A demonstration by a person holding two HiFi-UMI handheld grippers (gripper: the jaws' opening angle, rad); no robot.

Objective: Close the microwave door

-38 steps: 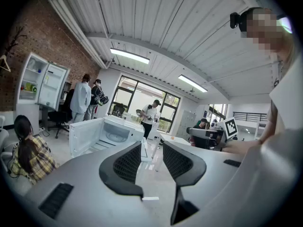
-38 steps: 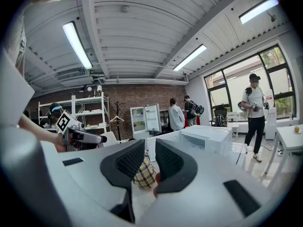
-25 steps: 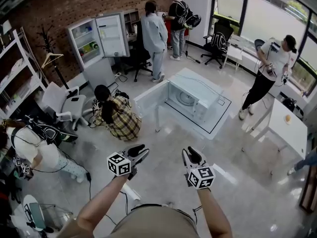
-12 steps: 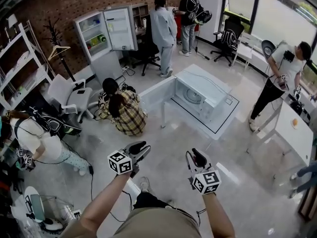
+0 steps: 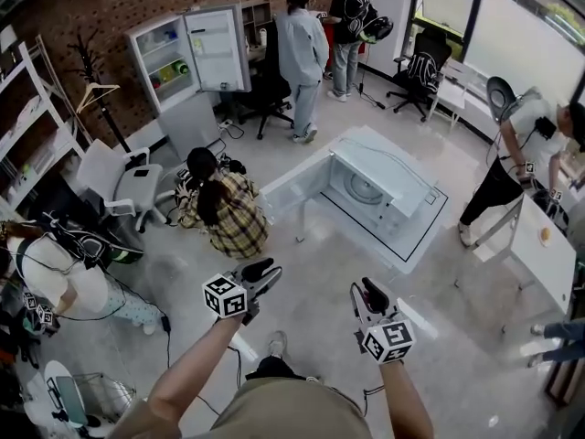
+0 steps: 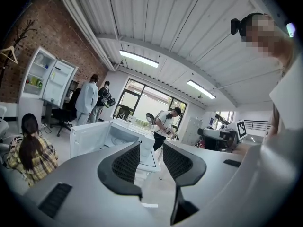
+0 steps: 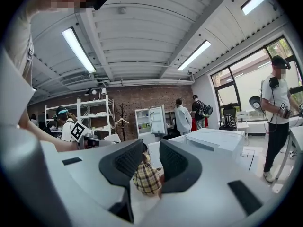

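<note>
no legible text, brand, number or sign in any view.

- left marker cube [image 5: 224, 296] on the left gripper [image 5: 259, 271]: black-and-white square patterns, no letters or digits.
- right marker cube [image 5: 388, 340] on the right gripper [image 5: 370, 293]: same kind of pattern, nothing to read.
- the same cubes show small in the gripper views, again as pattern only: right marker cube [image 6: 241, 129], left marker cube [image 7: 78, 130].
- fridge door [image 5: 218, 48]: pale patches on its inner side, too small to read.
- microwave [image 5: 388, 176]: any print on it is too small to make out.
</note>
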